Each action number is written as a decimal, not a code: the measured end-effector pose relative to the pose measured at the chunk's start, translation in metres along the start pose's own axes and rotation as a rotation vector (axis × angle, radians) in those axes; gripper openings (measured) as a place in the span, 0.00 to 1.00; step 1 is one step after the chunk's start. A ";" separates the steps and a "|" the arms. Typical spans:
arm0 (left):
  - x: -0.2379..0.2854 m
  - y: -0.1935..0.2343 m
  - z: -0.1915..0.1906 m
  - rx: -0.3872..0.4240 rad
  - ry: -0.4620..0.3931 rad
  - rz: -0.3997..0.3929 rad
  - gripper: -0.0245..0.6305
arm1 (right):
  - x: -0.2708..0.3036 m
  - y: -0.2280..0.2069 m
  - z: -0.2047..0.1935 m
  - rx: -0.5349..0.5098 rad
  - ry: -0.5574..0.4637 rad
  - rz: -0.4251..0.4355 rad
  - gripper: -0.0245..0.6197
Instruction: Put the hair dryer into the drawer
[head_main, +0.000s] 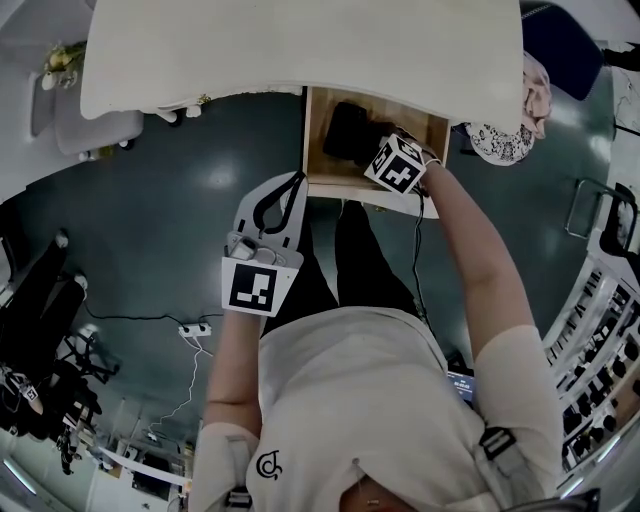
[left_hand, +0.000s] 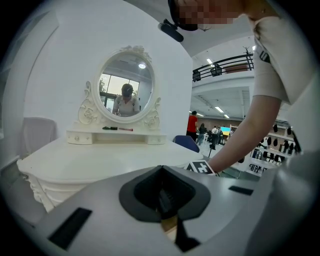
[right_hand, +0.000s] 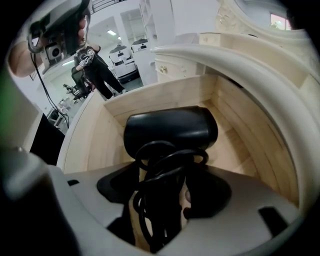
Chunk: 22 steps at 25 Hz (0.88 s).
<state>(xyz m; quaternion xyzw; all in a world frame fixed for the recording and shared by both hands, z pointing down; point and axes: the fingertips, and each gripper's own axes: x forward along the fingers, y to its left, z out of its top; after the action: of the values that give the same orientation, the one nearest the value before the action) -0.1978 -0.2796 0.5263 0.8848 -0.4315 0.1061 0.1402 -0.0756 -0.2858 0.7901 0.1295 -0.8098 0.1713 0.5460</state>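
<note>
The black hair dryer (head_main: 350, 130) lies in the open wooden drawer (head_main: 322, 172) under the white dressing table. My right gripper (head_main: 388, 150) points steeply down into the drawer over it. In the right gripper view the dryer's body (right_hand: 172, 127) rests on the drawer floor (right_hand: 235, 145). Its handle and coiled black cord (right_hand: 160, 175) stand between the jaws of the right gripper (right_hand: 165, 192). A strip of wood shows beside the cord, so the jaws are open. My left gripper (head_main: 290, 185) hangs outside the drawer's front left corner, shut and empty (left_hand: 162, 172).
The white dressing table top (head_main: 300, 50) overhangs the back of the drawer and carries an oval mirror (left_hand: 125, 87). A padded stool (head_main: 90, 125) stands at the left. A power strip (head_main: 195, 328) and cables lie on the dark floor. The person's legs (head_main: 360, 260) are just before the drawer front.
</note>
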 end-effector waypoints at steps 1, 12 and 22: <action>0.000 0.000 0.001 0.004 -0.001 -0.001 0.06 | -0.002 -0.002 0.001 0.019 -0.002 -0.007 0.52; 0.003 -0.010 0.044 0.066 -0.029 -0.007 0.06 | -0.118 -0.003 0.062 0.167 -0.328 -0.143 0.24; 0.008 -0.009 0.114 0.212 -0.078 -0.022 0.06 | -0.277 0.000 0.120 0.216 -0.717 -0.352 0.05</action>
<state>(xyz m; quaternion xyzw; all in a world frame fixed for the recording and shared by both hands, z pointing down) -0.1785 -0.3191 0.4203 0.9029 -0.4131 0.1153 0.0300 -0.0739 -0.3300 0.4910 0.3739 -0.8916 0.1033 0.2336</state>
